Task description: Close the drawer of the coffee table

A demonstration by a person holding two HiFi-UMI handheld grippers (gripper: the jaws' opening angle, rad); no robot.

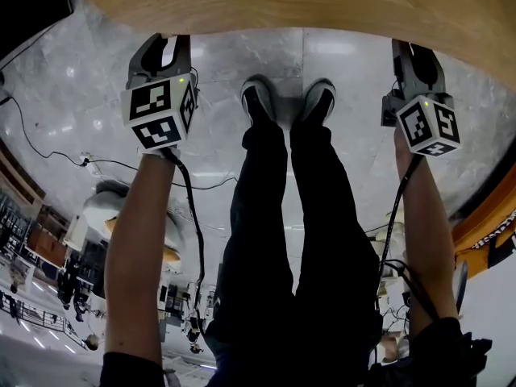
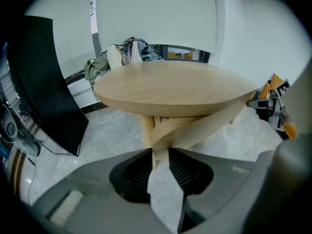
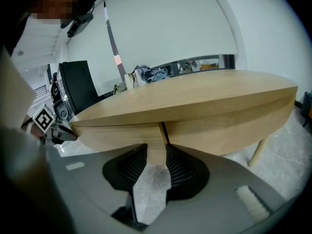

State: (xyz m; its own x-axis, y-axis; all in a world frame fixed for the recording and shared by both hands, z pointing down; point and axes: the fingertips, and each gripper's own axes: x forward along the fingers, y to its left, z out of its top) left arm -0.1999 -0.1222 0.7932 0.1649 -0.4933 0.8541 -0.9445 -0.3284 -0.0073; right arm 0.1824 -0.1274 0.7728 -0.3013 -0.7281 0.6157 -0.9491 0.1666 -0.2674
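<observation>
Both sets of jaws stand apart with nothing between them. The left gripper (image 2: 161,154) shows only grey floor (image 2: 112,130) and a table leg (image 2: 146,130) through its gap, and the right gripper (image 3: 156,152) shows floor and pale wood.

From the head view, the table (image 1: 322,2) sits right in front of the person, its round wooden top filling the upper edge. Both grippers are held up close to its near rim, one either side of the shoes (image 1: 260,99).

The right gripper view looks along the band under the top. A dark seam (image 3: 164,129) splits it just above the jaws, and the panel left of that seam seems to be the drawer (image 3: 117,133). Whether it stands out or sits flush can't be told.

In the left gripper view, curved wooden strips (image 2: 204,126) sweep beneath the top, and a black panel (image 2: 44,82) leans off to the left.
</observation>
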